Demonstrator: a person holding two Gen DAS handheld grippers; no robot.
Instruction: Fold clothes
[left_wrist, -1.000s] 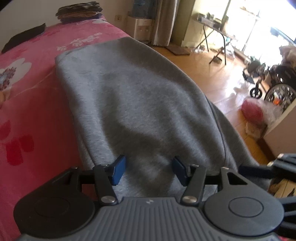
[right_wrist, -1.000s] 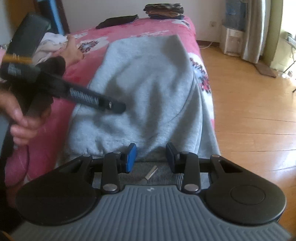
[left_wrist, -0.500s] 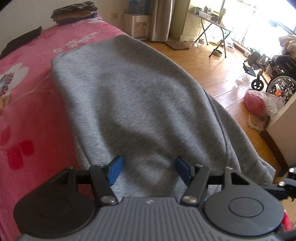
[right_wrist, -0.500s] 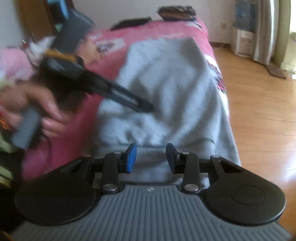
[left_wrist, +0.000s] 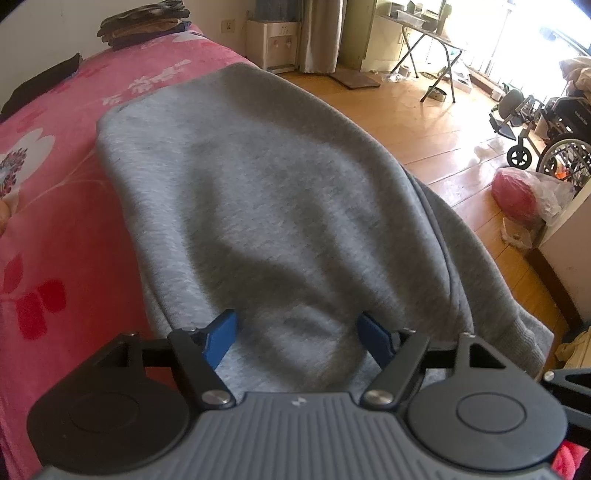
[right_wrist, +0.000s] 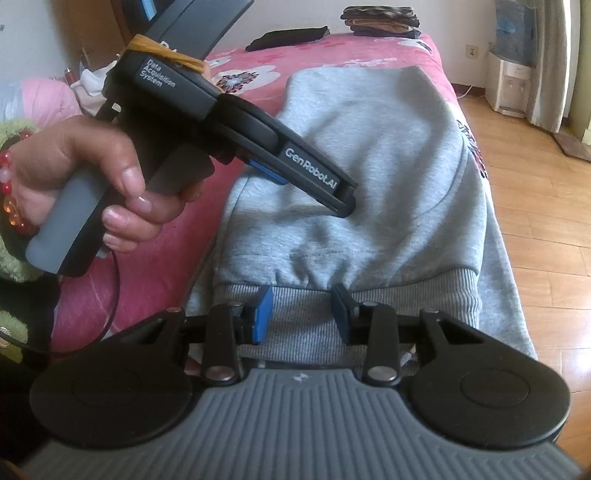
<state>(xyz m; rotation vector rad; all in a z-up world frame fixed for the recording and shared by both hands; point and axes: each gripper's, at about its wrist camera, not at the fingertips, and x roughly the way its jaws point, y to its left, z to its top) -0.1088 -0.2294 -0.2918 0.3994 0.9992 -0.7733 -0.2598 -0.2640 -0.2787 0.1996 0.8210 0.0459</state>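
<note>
Across the pink floral bed (right_wrist: 155, 280) lies a grey sweatshirt (right_wrist: 369, 155), spread lengthwise with one side drooping over the mattress edge toward the wooden floor (left_wrist: 436, 122). It appears folded once already, its ribbed hem (right_wrist: 406, 295) turned toward the cameras, probably so the next fold can start from that end.

At the far end of the bed a small stack of dark folded clothes (right_wrist: 380, 18) sits by the wall, likely finished pieces put out of the way; a black garment (right_wrist: 288, 37) lies flat near it. No baskets or boxes for clothes are visible; the only container is a plastic bag (left_wrist: 532, 192) on the floor holding something red.

The left gripper (left_wrist: 297, 334), held by a hand (right_wrist: 96, 173), points steeply down at the sweatshirt's middle; its jaws are opening, with bare cloth below them and nothing pinched. The right gripper (right_wrist: 301, 314) hovers over the hem, jaws partly apart and empty, seemingly placed to take the hem.
</note>
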